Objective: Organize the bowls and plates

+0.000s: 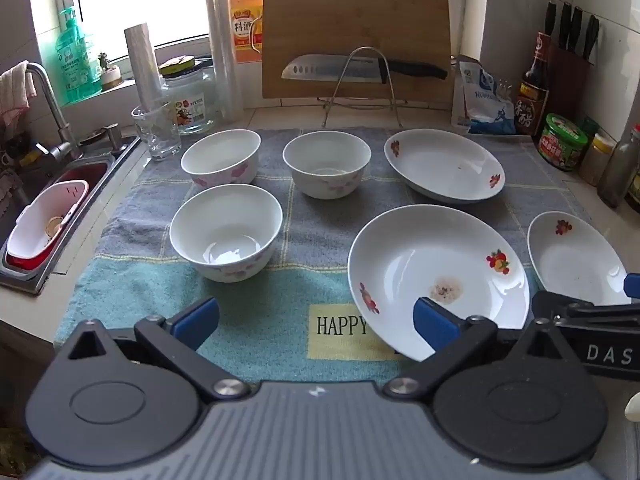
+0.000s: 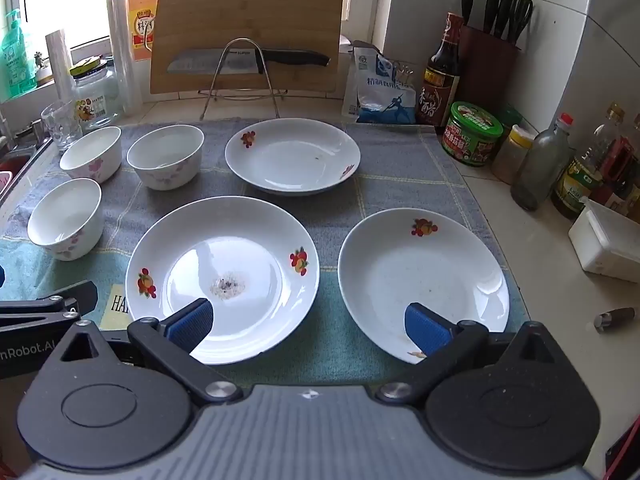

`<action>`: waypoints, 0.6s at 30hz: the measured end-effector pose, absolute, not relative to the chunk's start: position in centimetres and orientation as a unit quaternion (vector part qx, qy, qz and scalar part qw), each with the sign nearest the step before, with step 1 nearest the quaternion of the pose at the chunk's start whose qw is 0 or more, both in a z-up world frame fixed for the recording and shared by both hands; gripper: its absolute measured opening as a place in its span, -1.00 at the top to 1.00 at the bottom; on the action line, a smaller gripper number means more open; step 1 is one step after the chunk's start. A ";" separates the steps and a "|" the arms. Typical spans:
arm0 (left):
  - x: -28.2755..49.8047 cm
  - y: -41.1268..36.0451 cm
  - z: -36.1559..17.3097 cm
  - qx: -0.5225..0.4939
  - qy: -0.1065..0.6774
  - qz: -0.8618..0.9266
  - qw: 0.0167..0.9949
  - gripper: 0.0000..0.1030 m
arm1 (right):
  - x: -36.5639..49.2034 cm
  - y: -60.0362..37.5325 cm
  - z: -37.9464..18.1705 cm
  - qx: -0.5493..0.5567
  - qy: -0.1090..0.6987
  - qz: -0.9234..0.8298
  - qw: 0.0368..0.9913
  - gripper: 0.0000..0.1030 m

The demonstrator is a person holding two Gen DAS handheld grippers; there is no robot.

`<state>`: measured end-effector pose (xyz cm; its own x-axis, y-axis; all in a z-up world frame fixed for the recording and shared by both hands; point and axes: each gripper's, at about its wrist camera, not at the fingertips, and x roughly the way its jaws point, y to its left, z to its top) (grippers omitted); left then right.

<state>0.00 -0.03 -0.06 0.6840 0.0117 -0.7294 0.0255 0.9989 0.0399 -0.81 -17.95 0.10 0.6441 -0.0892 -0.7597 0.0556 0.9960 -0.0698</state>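
On the towel [image 2: 400,168], three empty bowls, three plates, the middle plate [image 2: 224,272] crumb-stained; both claws spread, holding nothing.

A home kitchen: sink [image 1: 60,200], cutting board [image 1: 356,36], knife block [image 2: 486,60], sauce bottles.

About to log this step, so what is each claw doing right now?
Left claw: open, holding nothing, above the towel.
Right claw: open, holding nothing, above the gap between two plates.
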 end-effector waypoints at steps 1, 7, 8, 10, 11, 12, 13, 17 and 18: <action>0.0 0.0 -0.1 0.025 0.398 -0.003 0.917 -0.99 | -0.8 -18.0 -0.1 -0.020 0.420 -0.039 0.906 -1.00; 0.8 0.2 0.3 0.029 0.402 0.001 0.915 -0.99 | -0.5 -17.6 0.4 -0.026 0.419 -0.041 0.907 -1.00; 0.9 0.2 0.4 0.029 0.403 0.001 0.915 -0.99 | -0.4 -17.6 0.4 -0.026 0.420 -0.041 0.906 -1.00; 0.9 0.2 0.4 0.026 0.400 0.002 0.916 -0.99 | -0.4 -17.6 0.1 -0.026 0.416 -0.040 0.908 -1.00; 0.6 0.2 0.2 0.026 0.396 0.003 0.918 -0.99 | -0.3 -17.5 0.2 -0.026 0.416 -0.039 0.908 -1.00; 0.4 0.1 -0.2 0.025 0.395 0.004 0.918 -0.99 | -0.3 -17.5 0.3 -0.028 0.415 -0.038 0.908 -1.00; 0.4 0.1 -0.2 0.024 0.395 0.004 0.918 -0.99 | -0.3 -17.6 0.3 -0.028 0.415 -0.038 0.909 -1.00; 0.5 0.1 -0.3 0.023 0.399 0.004 0.917 -0.99 | 0.0 -17.5 0.3 -0.027 0.417 -0.035 0.908 -1.00; 0.6 0.1 -0.3 0.024 0.400 0.005 0.916 -0.99 | 0.1 -17.5 0.3 -0.027 0.417 -0.035 0.908 -1.00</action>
